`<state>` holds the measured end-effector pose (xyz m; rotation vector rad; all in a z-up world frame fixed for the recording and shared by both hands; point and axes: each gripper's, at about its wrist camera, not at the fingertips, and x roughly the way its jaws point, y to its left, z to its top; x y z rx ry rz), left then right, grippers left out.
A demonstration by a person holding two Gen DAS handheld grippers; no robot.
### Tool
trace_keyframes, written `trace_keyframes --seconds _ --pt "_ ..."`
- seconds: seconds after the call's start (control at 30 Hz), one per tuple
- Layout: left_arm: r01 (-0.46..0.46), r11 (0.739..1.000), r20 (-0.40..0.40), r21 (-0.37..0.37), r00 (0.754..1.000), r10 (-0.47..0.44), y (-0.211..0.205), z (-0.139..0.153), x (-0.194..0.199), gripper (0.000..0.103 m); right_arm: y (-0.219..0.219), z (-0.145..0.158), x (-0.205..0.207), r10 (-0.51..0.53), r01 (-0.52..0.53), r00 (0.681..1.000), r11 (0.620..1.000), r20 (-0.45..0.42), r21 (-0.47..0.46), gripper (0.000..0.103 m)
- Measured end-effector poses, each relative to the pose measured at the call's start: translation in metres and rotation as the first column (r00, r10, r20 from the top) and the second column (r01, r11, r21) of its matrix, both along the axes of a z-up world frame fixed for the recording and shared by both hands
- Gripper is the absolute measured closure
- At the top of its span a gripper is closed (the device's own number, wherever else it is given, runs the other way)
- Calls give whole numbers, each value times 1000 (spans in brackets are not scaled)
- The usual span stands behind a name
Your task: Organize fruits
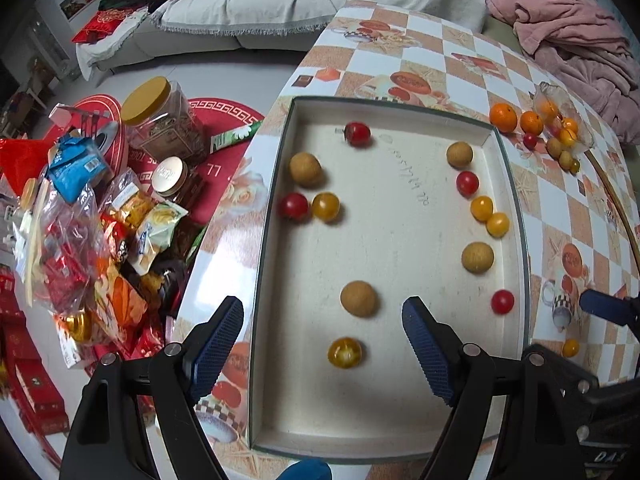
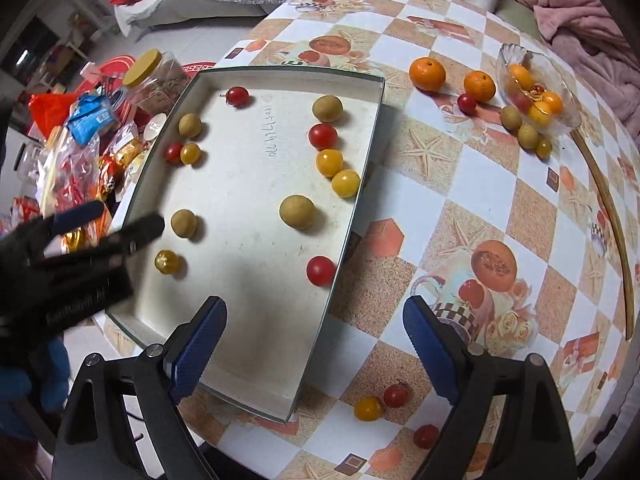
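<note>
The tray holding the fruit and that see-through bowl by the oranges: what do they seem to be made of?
The tray looks like cardboard, perhaps a box lid: matte off-white inside, thin straight walls with dark edging, faint handwriting and scuffs on the floor. The bowl looks like clear glass, possibly plastic: fruit shows through its wall, and the scalloped rim catches light.

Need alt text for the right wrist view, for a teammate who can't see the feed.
Open right hand-held gripper hovers empty above the near right corner of a shallow white tray holding twelve small fruits: red and yellow cherry tomatoes and tan longans. On the checkered tablecloth lie three more tomatoes by the gripper, farther off two oranges and a glass bowl of fruit. The blurred left hand-held gripper enters from the left.
</note>
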<state>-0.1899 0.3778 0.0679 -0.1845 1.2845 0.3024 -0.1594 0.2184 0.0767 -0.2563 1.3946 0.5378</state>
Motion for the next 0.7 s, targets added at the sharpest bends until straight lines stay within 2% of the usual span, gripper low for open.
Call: trace_keyframes --seconds 0.07,0.13,0.17,0.3,0.33,0.37,0.7 --pt "-3 1000 -11 -2 1000 3 -1 -1 -3 20 1 -1 1 -11 11 1000 1000 -2 -8 11" --pt "-5 1000 -18 0 1000 5 -2 -2 -6 4 0 -2 3 -32 31 999 999 -9 -14 11" --pt "-9 1000 -8 4 1000 10 -2 0 -7 1 0 -2 3 -40 40 999 999 -10 -18 11" --pt "-16 1000 -5 -3 1000 16 -2 0 -11 1 -3 -2 7 -65 65 998 997 -6 -35 10" --pt "-17 1000 -6 -6 1000 17 -2 0 -12 1 -4 -2 8 -71 71 997 997 -5 -39 8" --pt "-17 1000 -7 -9 1000 16 -3 0 -13 1 -4 -2 9 -79 79 997 996 -4 -43 0" --pt "-7 1000 -25 0 1000 7 -7 3 -20 1 -3 8 14 -91 91 996 995 2 -52 0"
